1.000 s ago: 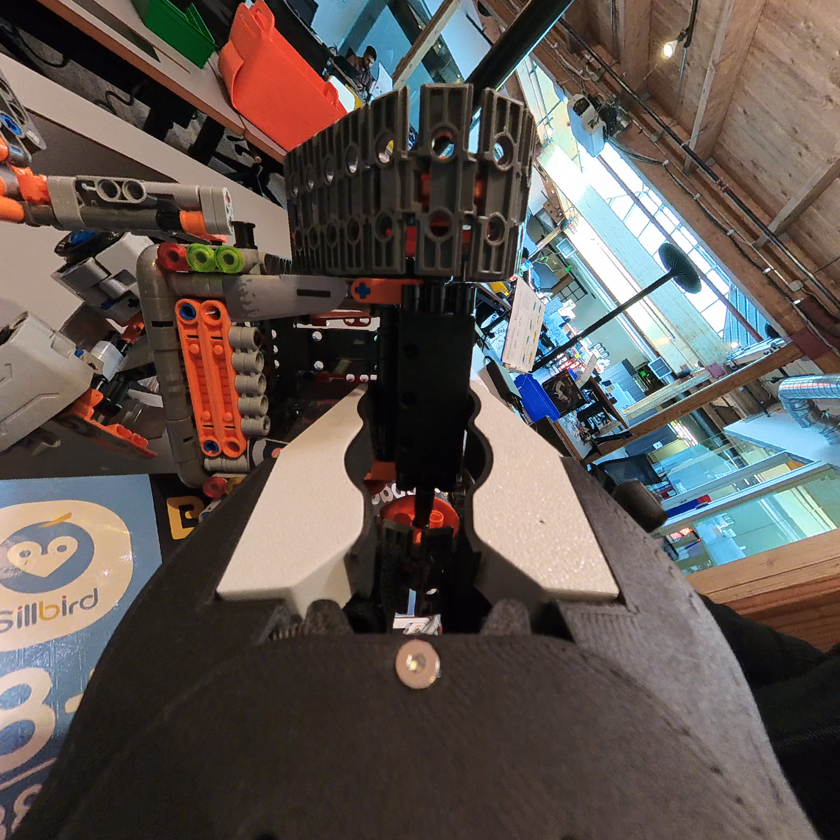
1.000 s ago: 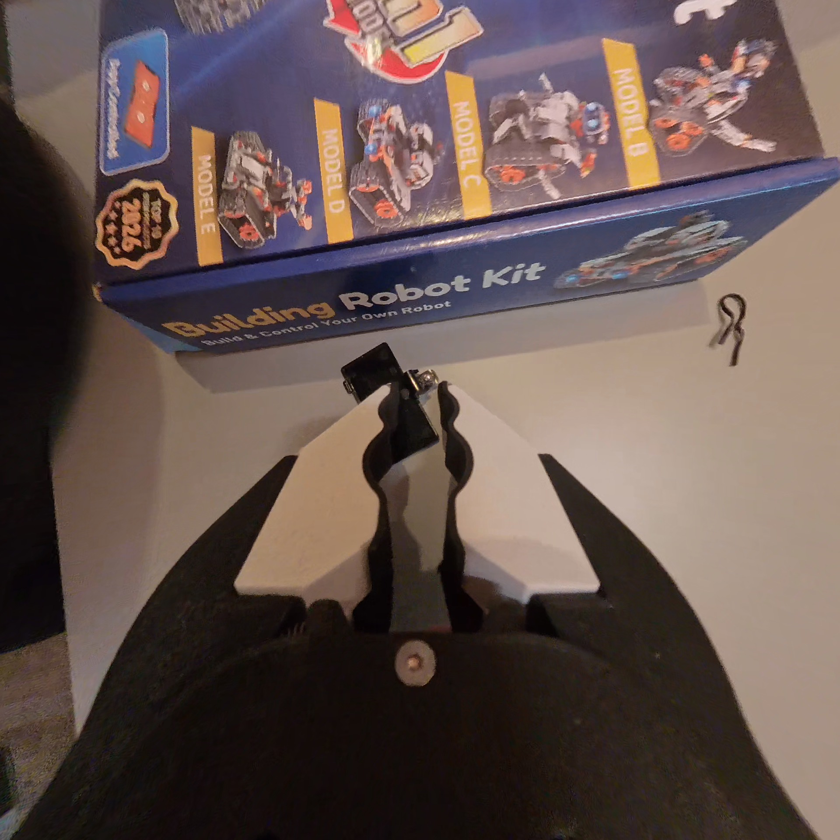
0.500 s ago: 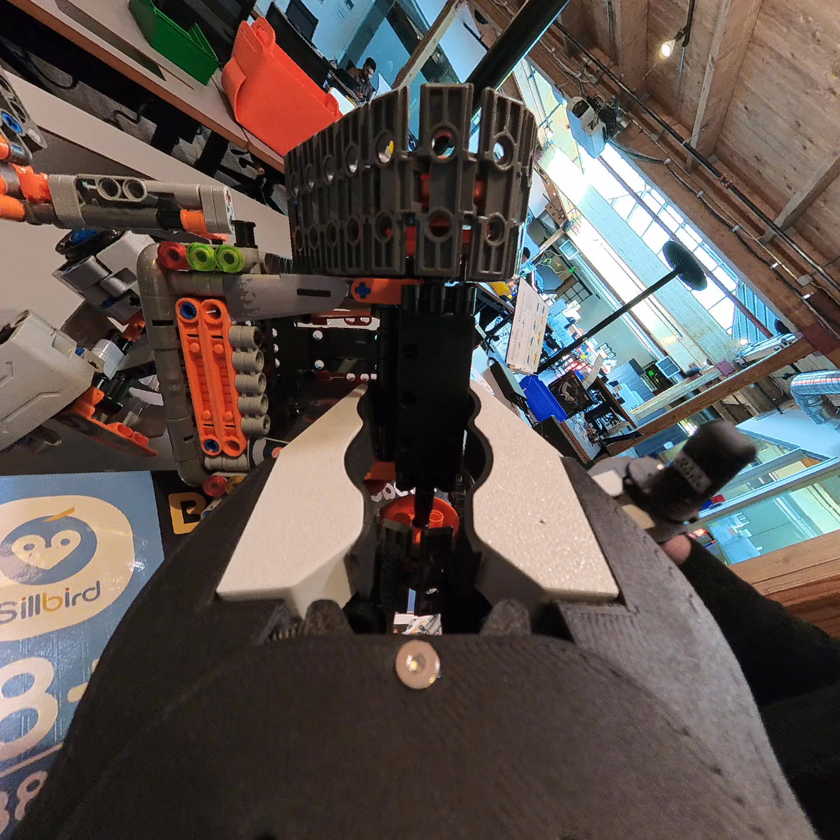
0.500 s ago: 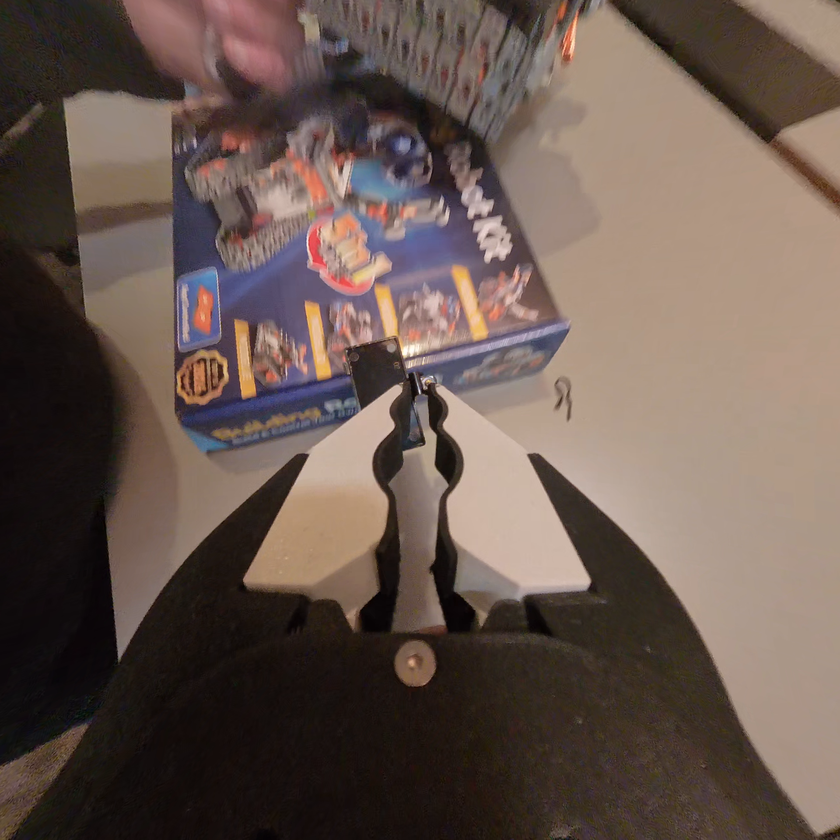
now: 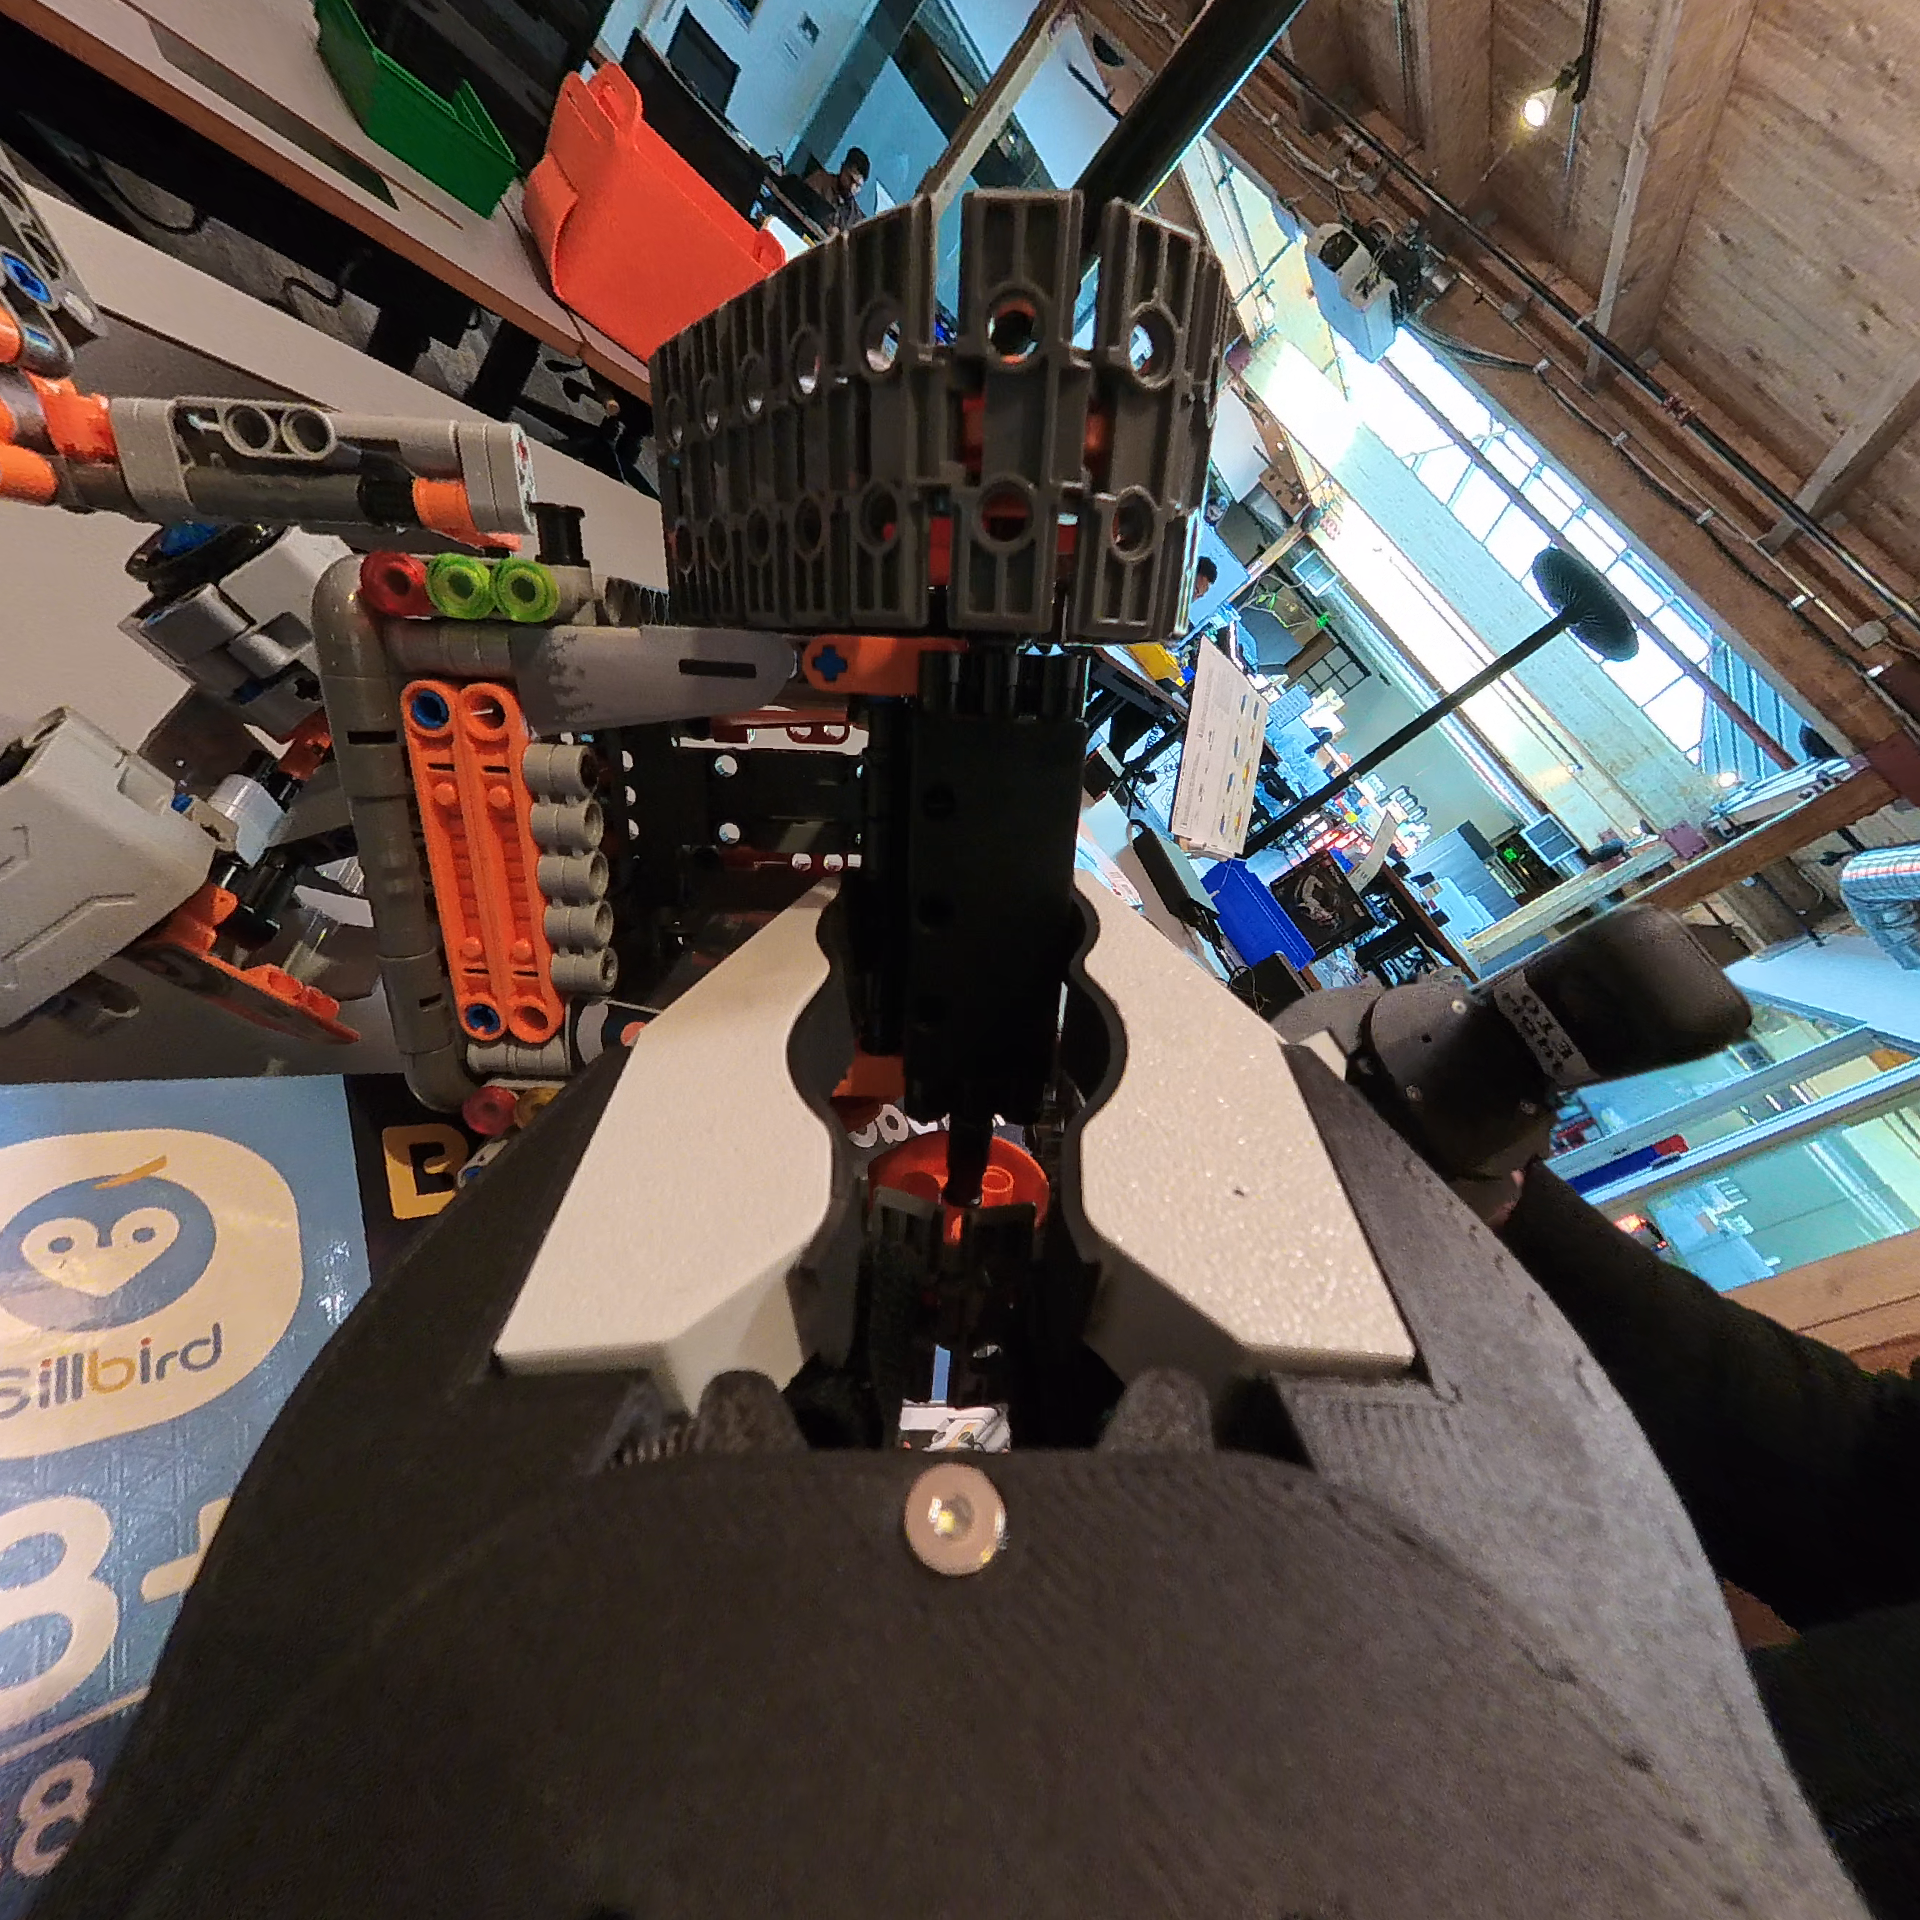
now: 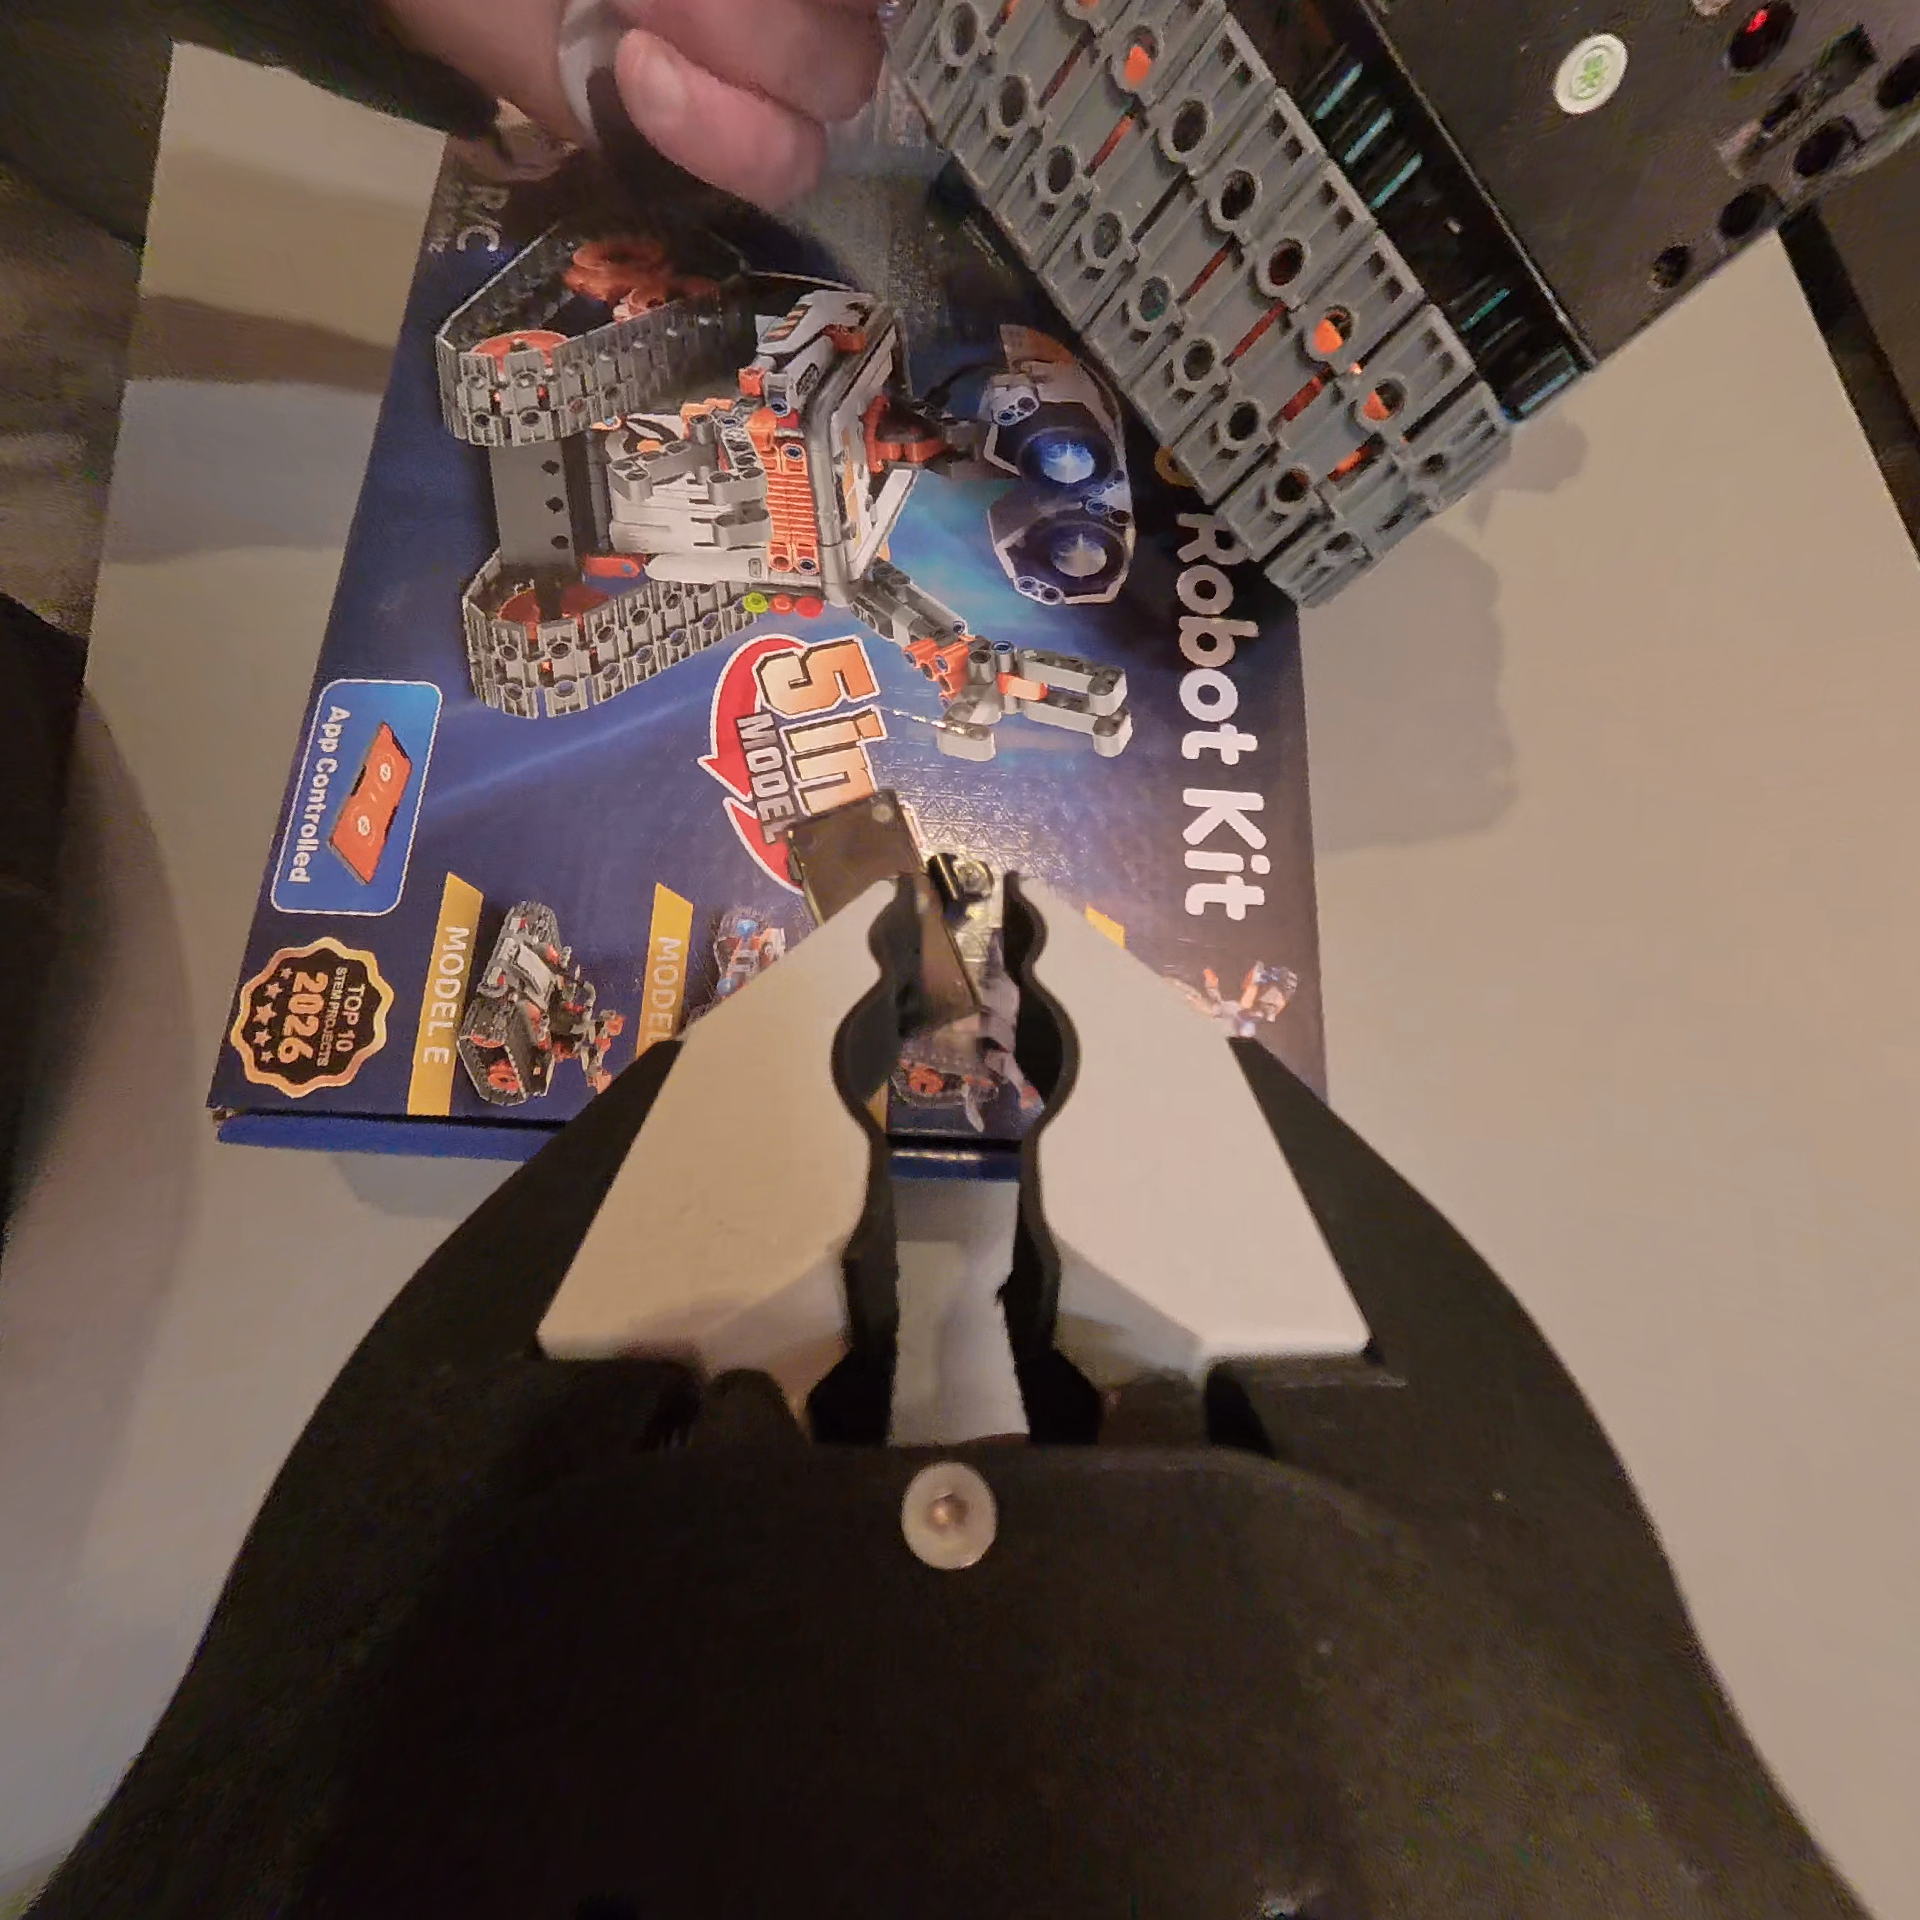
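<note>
Tabletop [image 6: 1621,935] filling right side of right wrist frame, carrying blue kit box [image 6: 582,748] at centre left. I am keeping brick robot model [image 5: 935,436] lifted at frame centre of left wrist view, left tool [image 5: 951,997] clamping its black column. Model's grey track [image 6: 1195,291] showing upper right. Right tool [image 6: 951,904] pinching small black part [image 6: 862,842] over box. Bare hand [image 6: 717,83] sitting at top edge.
</note>
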Available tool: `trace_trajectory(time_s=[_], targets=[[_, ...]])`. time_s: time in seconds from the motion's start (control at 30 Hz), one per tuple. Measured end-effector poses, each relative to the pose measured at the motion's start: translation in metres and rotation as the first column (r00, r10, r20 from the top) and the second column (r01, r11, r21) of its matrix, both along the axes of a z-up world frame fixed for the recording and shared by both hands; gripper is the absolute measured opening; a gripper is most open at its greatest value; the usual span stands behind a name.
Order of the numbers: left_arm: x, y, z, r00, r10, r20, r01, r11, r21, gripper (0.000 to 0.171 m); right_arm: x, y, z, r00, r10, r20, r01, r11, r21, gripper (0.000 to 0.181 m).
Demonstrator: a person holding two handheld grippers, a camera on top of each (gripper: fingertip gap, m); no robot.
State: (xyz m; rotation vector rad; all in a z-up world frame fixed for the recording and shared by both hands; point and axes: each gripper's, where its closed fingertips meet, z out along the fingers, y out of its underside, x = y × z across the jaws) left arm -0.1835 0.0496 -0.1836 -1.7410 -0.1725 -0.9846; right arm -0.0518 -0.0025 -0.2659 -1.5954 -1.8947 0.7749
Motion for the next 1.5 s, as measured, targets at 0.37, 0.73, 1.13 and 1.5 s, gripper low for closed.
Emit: trace_trajectory(time_s=[0.37, 0.73, 1.13, 1.5], targets=[[-0.001, -0.001, 0.000, 1.000, 0.002, 0.008, -0.002, 1.000, 0.010, 0.034, 0.024, 0.000, -0.003, 0.993, -0.103, -0.059, 0.094, 0.985, -0.144, 0.022], [0.000, 0.000, -0.001, 1.000, -0.004, -0.007, 0.005, 1.000, 0.007, 0.034, 0.015, -0.001, -0.014, 0.994, 0.100, -0.044, -0.103, 0.992, -0.078, 0.025], [0.000, 0.000, -0.001, 1.000, 0.003, -0.008, -0.003, 1.000, 0.013, 0.034, 0.032, 0.023, -0.012, 0.994, -0.061, -0.086, 0.052, 0.994, -0.098, 0.025], [0.001, 0.001, -0.002, 1.000, 0.004, -0.016, -0.004, 1.000, 0.008, 0.034, 0.055, 0.052, -0.014, 0.970, -0.231, -0.078, 0.223, 0.970, -0.094, 0.034]])
